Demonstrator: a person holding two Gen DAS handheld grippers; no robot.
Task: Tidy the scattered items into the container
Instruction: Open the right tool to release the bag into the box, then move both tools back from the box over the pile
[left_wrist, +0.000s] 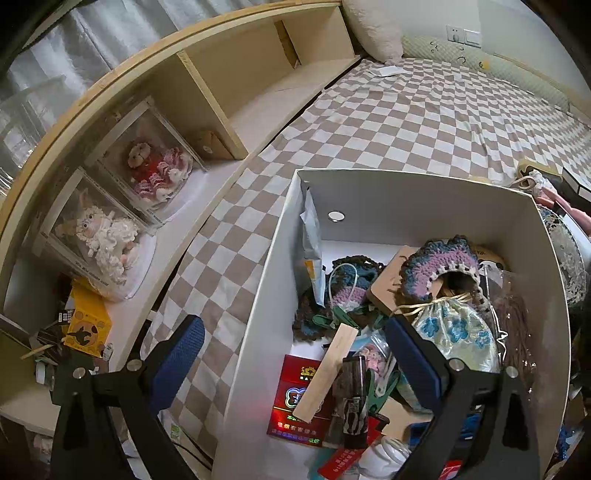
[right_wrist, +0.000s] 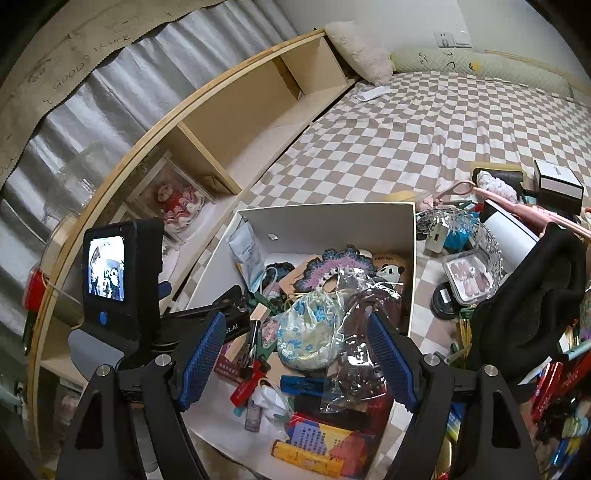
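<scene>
White box (right_wrist: 325, 221) sat full on the bed (right_wrist: 424, 129). Your right gripper (right_wrist: 301, 365) hung released over it, left gripper (left_wrist: 295, 362) spread wide astride its wall.

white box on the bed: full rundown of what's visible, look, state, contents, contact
The white box is an open-topped rectangular container, apparently of stiff card, with plain white walls and a small round silver disc on the inside of its far wall. It sits upright on the checkered bedsheet, near the wooden shelf unit. It is heaped with small items, among them a floral drawstring pouch, a crocheted piece and a crumpled clear plastic bag. The left gripper straddles its near-left wall; whether it touches is unclear.
</scene>
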